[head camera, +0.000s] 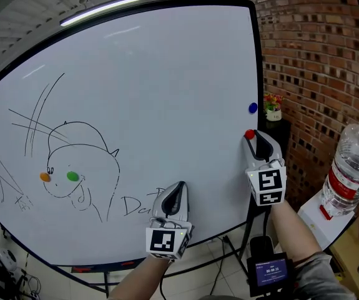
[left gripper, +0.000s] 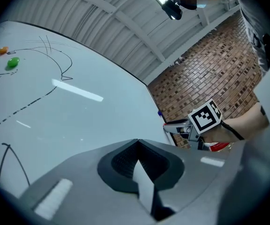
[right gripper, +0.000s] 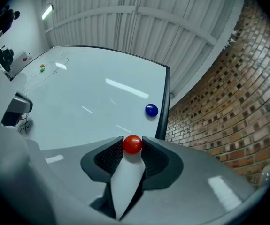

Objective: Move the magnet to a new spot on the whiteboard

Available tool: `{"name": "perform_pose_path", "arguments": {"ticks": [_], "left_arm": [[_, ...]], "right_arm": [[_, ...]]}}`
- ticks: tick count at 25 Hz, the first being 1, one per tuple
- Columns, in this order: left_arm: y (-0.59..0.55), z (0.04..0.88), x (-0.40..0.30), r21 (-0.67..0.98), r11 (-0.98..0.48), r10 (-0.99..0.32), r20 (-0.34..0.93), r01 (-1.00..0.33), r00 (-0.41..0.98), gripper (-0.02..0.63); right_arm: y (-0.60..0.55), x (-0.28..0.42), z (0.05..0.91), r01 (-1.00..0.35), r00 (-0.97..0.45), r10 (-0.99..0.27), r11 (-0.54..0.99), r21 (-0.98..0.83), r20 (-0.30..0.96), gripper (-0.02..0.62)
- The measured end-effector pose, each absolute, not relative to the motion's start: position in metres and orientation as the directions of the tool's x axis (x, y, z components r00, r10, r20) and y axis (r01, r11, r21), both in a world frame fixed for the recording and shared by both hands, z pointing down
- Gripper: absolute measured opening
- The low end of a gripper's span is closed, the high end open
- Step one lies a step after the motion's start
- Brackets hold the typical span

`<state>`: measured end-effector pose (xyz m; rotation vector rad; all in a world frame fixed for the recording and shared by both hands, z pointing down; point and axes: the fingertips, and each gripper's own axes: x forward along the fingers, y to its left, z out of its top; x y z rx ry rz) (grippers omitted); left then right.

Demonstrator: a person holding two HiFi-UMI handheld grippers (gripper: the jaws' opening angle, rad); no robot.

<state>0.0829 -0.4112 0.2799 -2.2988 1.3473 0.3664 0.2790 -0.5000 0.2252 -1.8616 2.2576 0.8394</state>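
Whiteboard [head camera: 154,74] fills the scene, with a brick wall [head camera: 329,55] to its right. My right gripper [head camera: 250,135] has its jaws clamped on the red magnet [right gripper: 133,144], one pad on each side of the ball. The magnet sits at the very tips, presumably so it can be pressed against the board face without the jaw bodies fouling it.

It is held near the board's right edge, just below the blue magnet [head camera: 253,107]. The green magnet [head camera: 72,176] and orange magnet [head camera: 44,177] sit well apart from it, at the far left among the marker sketches.

My left gripper [head camera: 178,186] has its jaws closed on nothing. It is near the board's lower edge, apparently parked clear of the work.

Not determined: whether the red magnet touches the board or is just off it, since no view shows the gap edge-on. The handwriting beside my left gripper is partly covered and unreadable. A water bottle [head camera: 349,170] stands at the right, its base cut off behind my forearm.
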Motion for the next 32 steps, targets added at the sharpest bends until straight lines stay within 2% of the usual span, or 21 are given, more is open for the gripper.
{"name": "perform_pose_path", "arguments": {"ticks": [4, 15, 28, 30, 32], "left_arm": [[-0.418, 0.278, 0.092, -0.232, -0.428, -0.755, -0.44, -0.873, 0.487, 0.002], [-0.423, 0.282, 0.1, -0.234, -0.421, -0.754, -0.447, -0.877, 0.481, 0.0], [-0.413, 0.275, 0.089, -0.23, -0.41, -0.754, -0.46, -0.883, 0.47, 0.002], [-0.41, 0.274, 0.086, -0.225, -0.409, -0.752, -0.466, -0.884, 0.466, 0.002], [-0.404, 0.275, 0.083, -0.221, -0.412, -0.752, -0.466, -0.884, 0.466, 0.002]], "right_arm": [[-0.505, 0.288, 0.218, -0.935, -0.268, -0.861, 0.123, 0.333, -0.433, 0.127], [-0.511, 0.293, 0.218, -0.922, -0.386, -0.806, 0.339, 0.184, -0.448, 0.132], [-0.512, 0.294, 0.218, -0.928, -0.372, -0.816, 0.344, 0.144, -0.442, 0.143], [-0.509, 0.293, 0.218, -0.93, -0.367, -0.818, 0.337, 0.148, -0.443, 0.183], [-0.501, 0.291, 0.22, -0.935, -0.354, -0.82, 0.314, 0.165, -0.45, 0.183]]}}
